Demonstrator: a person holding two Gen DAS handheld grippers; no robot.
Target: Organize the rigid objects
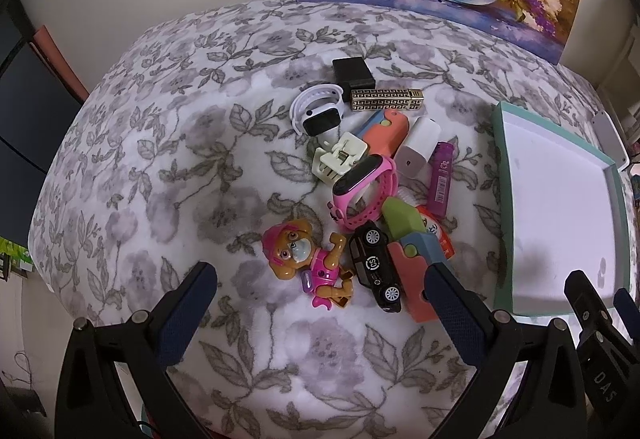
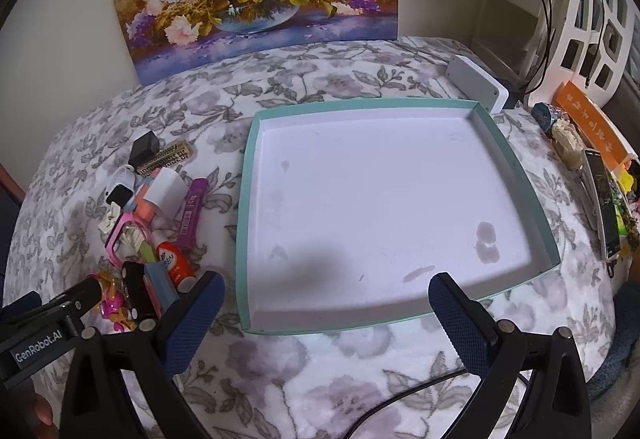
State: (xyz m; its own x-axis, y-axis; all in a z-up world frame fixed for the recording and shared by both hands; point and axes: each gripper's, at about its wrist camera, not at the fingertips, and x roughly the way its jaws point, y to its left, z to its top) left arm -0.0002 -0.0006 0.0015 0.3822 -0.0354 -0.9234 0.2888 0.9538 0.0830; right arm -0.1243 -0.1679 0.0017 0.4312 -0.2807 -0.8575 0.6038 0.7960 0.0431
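A: Looking through the left wrist view first: the left tool [image 1: 320,287] hangs wide apart and holds nothing, low in the frame over the flowered bed cover [image 1: 160,159]. Just beyond its fingertips lie the dog figure [image 1: 308,259] and the black toy car [image 1: 376,267], at the near end of a heap that runs up the middle of the frame.

B: What else is in the heap?

A: A pink watch [image 1: 364,191], a cream hair clip [image 1: 340,159], a white watch [image 1: 316,115], a patterned gold case [image 1: 386,100] and a black cube [image 1: 353,73]. The teal-rimmed tray [image 1: 500,175] sits at the right edge, well apart from the dog.

B: And the right wrist view?

A: The right tool [image 2: 326,295] is also spread wide and empty, poised over the tray's near rim [image 2: 244,231]. The tray floor is bare; the heap sits at the left of the frame, beside the tray.

B: So which step?

A: I judge sorting has not begun: the first pick is in hand. Next the left tool likely needs to drop over the dog or car, close, lift clear of the neighbours, and carry rightward into the tray.
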